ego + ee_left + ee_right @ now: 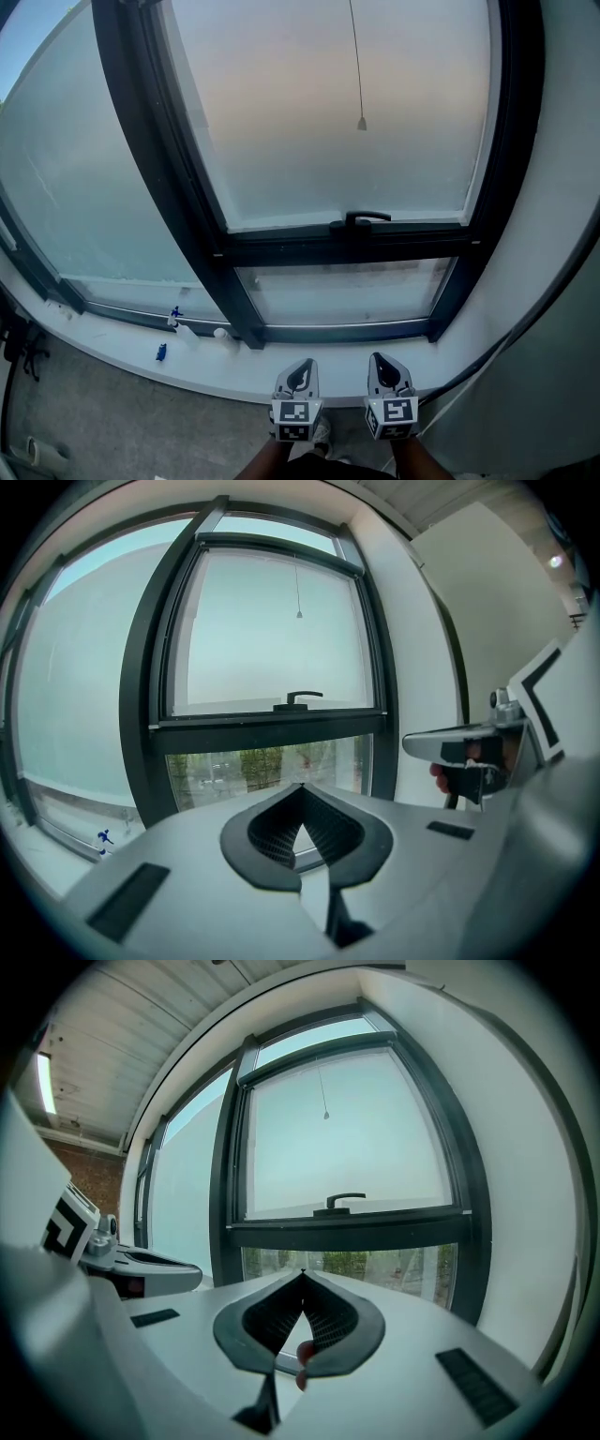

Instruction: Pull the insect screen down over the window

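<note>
A dark-framed window (pixel 234 248) fills the head view, with a pale upper pane and a clear lower pane. A thin pull cord ending in a small weight (pixel 361 122) hangs in front of the upper pane; the same cord weight (pixel 299 614) (pixel 325 1116) shows in both gripper views. A black window handle (pixel 364 218) sits on the middle crossbar. No screen is seen drawn over the glass. My left gripper (pixel 302 366) (pixel 300 787) and right gripper (pixel 379 360) (pixel 302 1273) are side by side below the sill, both shut and empty, pointing at the window from a distance.
The white windowsill (pixel 141 361) carries small blue items (pixel 161 352) and a white object (pixel 187 330) at the left. A dark cable (pixel 487 361) runs down the white wall on the right. Black gear (pixel 19 342) stands on the floor at far left.
</note>
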Action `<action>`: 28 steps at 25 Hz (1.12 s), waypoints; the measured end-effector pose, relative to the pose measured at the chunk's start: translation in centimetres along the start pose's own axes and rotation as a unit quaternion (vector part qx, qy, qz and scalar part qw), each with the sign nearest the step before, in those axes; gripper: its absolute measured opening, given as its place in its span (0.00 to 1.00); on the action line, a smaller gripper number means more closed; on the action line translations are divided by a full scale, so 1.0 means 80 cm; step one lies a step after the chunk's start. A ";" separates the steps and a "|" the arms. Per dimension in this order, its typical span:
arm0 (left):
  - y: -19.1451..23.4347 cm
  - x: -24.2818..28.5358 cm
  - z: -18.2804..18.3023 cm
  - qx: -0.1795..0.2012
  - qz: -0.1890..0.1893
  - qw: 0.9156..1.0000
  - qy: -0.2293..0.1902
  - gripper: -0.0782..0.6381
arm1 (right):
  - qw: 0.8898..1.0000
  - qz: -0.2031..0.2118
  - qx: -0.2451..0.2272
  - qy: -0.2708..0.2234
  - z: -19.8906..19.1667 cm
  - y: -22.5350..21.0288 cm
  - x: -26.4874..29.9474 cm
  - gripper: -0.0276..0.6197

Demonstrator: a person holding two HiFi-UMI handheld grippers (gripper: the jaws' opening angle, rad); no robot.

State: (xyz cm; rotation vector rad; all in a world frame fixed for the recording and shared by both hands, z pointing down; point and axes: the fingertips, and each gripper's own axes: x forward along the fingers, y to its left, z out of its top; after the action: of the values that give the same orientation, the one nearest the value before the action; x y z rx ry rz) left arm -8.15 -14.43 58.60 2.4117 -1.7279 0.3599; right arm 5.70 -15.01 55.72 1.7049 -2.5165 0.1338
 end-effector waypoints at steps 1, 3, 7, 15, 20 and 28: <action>0.005 0.006 0.001 0.002 0.002 1.000 0.000 0.11 | 1.000 0.000 -0.002 -0.003 0.004 0.000 0.005 0.05; 0.017 0.019 0.003 0.008 0.005 1.000 -0.002 0.11 | 1.000 0.001 -0.005 -0.009 0.012 -0.001 0.018 0.05; 0.039 0.045 0.012 0.007 0.010 1.000 -0.004 0.11 | 1.000 0.002 -0.006 -0.013 0.022 -0.005 0.050 0.05; 0.070 0.097 0.033 -0.006 -0.008 1.000 -0.004 0.11 | 1.000 -0.010 -0.008 -0.009 0.034 -0.015 0.111 0.05; 0.093 0.136 0.042 0.012 -0.016 1.000 -0.010 0.11 | 1.000 -0.021 0.004 -0.012 0.045 -0.018 0.153 0.05; 0.126 0.187 0.069 0.011 -0.035 0.999 -0.021 0.11 | 0.999 -0.036 -0.001 -0.016 0.061 -0.022 0.211 0.05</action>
State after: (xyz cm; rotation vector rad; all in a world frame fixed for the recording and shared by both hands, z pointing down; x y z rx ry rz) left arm -12.50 -32.76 57.35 2.5052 -1.6600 0.3227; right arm 0.94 -31.80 53.08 1.8092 -2.4716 0.0996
